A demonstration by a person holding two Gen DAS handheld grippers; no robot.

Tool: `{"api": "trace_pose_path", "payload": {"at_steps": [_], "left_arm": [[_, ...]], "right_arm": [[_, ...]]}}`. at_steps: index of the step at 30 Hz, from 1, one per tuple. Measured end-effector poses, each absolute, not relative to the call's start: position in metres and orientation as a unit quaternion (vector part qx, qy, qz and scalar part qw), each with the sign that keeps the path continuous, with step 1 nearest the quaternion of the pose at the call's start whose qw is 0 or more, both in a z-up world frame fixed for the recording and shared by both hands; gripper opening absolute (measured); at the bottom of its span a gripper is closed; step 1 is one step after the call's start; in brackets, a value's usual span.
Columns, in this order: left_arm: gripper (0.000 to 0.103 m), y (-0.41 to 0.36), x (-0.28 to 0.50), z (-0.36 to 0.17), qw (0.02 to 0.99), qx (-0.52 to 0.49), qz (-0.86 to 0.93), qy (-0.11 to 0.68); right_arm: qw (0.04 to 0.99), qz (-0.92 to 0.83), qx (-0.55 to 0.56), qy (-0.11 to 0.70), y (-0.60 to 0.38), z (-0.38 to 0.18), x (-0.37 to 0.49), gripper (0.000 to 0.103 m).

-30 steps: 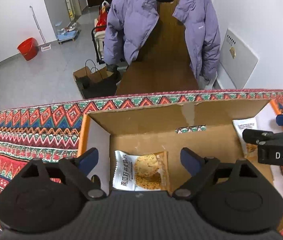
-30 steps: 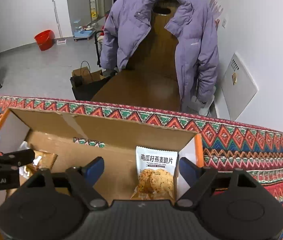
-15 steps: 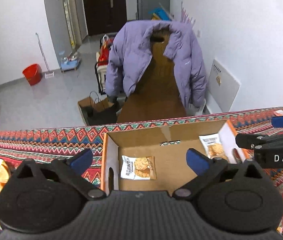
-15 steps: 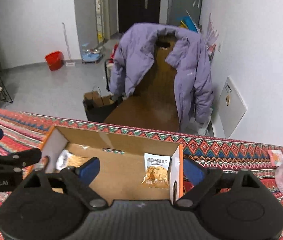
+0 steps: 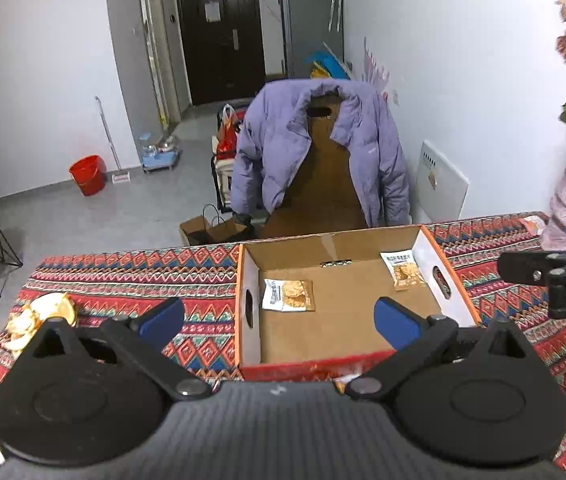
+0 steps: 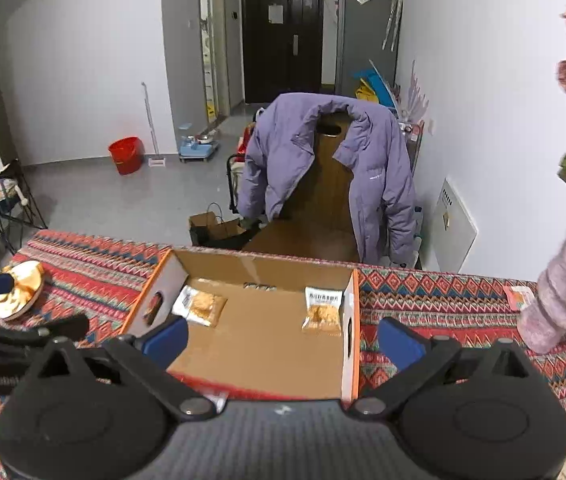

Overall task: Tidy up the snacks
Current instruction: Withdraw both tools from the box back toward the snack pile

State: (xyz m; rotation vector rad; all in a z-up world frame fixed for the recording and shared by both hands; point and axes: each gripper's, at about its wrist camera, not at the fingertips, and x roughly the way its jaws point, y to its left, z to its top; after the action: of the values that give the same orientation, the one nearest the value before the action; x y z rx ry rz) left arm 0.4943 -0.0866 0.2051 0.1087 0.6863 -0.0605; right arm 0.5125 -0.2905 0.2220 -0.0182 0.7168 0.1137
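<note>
2 snack packs, the left snack pack [image 5: 287, 295] and the right snack pack [image 5: 404, 271], lie in the box [image 5: 251, 344] on the desk [image 5: 131, 276]. The left gripper [image 5: 279, 318] is wide and empty. The right gripper [image 6: 281, 336] is opening, empty too. More snacks [image 5: 39, 316] wait on the left.

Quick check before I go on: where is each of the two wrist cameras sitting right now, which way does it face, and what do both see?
Left wrist: above the near edge of the cardboard box, angled down across it; the left gripper is open and empty, with the right gripper at the right edge.
Right wrist: above the box's right part, same facing; the right gripper is opening and empty.
Shared: box, two snack packets, patterned cloth, purple jacket.
</note>
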Motion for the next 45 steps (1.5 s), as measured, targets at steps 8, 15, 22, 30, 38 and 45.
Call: {"api": "trace_pose_path", "payload": {"at_steps": [8, 15, 22, 30, 38, 45], "left_arm": [[0.103, -0.080, 0.405, 0.202, 0.954, 0.041, -0.027, 0.296], [0.103, -0.076, 0.337, 0.177, 0.960, 0.038, -0.033, 0.277], [0.103, -0.059, 0.259, 0.141, 0.970, 0.035, -0.038, 0.238], [0.103, -0.041, 0.192, 0.088, 0.976, 0.035, -0.048, 0.209], [0.103, -0.032, 0.132, 0.050, 0.983, 0.050, -0.026, 0.177], [0.103, -0.019, 0.096, 0.012, 0.984, 0.035, -0.029, 0.173]], "right_arm": [[0.947, 0.054, -0.001, 0.317, -0.300, 0.226, 0.422, 0.103], [0.957, 0.051, 0.005, 0.286, -0.302, 0.208, 0.356, 0.103], [0.962, 0.082, 0.046, 0.255, -0.305, 0.171, 0.278, 0.103], [0.969, 0.094, 0.038, 0.225, -0.296, 0.119, 0.199, 0.103], [0.978, 0.086, 0.017, 0.191, -0.283, 0.069, 0.136, 0.103], [0.985, 0.058, -0.044, 0.155, -0.248, 0.016, 0.086, 0.103]]}}
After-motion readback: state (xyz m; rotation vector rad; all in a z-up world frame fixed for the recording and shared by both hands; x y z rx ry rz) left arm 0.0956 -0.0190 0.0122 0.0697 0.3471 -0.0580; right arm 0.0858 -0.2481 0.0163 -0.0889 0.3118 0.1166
